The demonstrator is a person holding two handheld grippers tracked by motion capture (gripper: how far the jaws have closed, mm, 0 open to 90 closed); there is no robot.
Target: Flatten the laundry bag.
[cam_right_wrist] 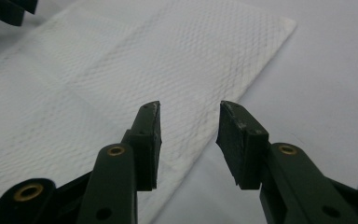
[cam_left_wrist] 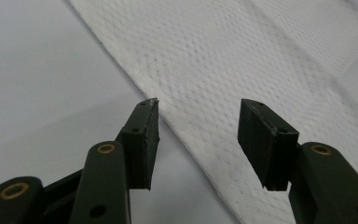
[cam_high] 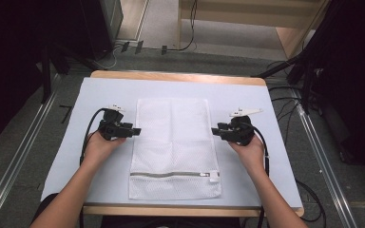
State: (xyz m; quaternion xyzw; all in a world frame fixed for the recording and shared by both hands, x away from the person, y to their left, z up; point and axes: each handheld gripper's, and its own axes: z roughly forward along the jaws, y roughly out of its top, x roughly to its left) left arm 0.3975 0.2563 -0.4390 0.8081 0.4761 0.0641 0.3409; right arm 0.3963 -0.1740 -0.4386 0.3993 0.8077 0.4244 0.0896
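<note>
High view: I see the white mesh laundry bag (cam_high: pixel 173 147) lying flat near the middle of the light blue table cover (cam_high: pixel 100 90), zipper (cam_high: pixel 171 174) end toward the person. The left gripper (cam_high: pixel 135 131) sits at the bag's left edge, the right gripper (cam_high: pixel 214 130) at its right edge, both about halfway along its length. The likely next step is a pinch on each edge. Risk: uneven timing between the hands would skew the bag.

Left gripper view: the jaws stand well apart and hold nothing. One pad (cam_left_wrist: pixel 147 140) hovers over the bare cover just beside the bag's edge, the other pad (cam_left_wrist: pixel 261 140) over the mesh. Risk: closing too high misses the thin fabric; closing too low may pinch the table cover with it.

Right gripper view: I read the jaws as moderately open and empty, straddling the bag's edge (cam_right_wrist: pixel 223 126). Risk: a shallow bite on slippery mesh would slip out under any lift.
</note>
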